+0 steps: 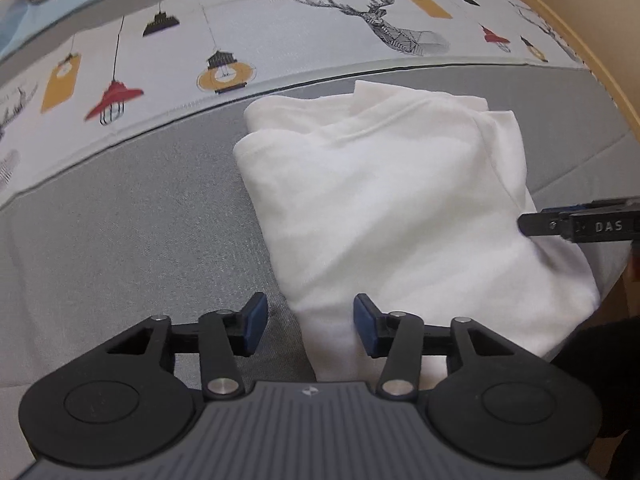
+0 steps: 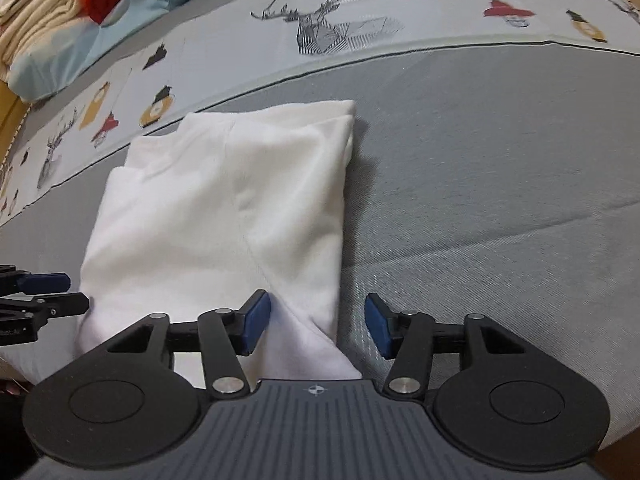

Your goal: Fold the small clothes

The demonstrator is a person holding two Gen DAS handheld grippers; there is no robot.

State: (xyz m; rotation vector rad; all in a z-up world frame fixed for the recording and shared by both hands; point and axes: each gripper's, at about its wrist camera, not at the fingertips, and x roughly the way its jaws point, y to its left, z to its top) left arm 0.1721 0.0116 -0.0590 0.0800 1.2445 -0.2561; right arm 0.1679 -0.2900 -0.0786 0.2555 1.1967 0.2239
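A white garment [image 1: 392, 200], folded into a long strip, lies on a grey bed cover [image 1: 132, 232]. My left gripper [image 1: 310, 326] is open over the strip's near left edge, nothing between its blue pads. My right gripper [image 2: 318, 326] is open over the near right corner of the same garment [image 2: 224, 208], its left pad above cloth, its right pad above the cover. Each gripper shows at the edge of the other's view: the right gripper [image 1: 540, 224] and the left gripper [image 2: 64, 292].
A printed band with deer and lanterns [image 1: 240, 40] runs across the bed behind the garment. A pile of cream, red and light blue clothes [image 2: 68, 12] lies at the far left. A wooden bed frame [image 1: 580, 32] curves along the right.
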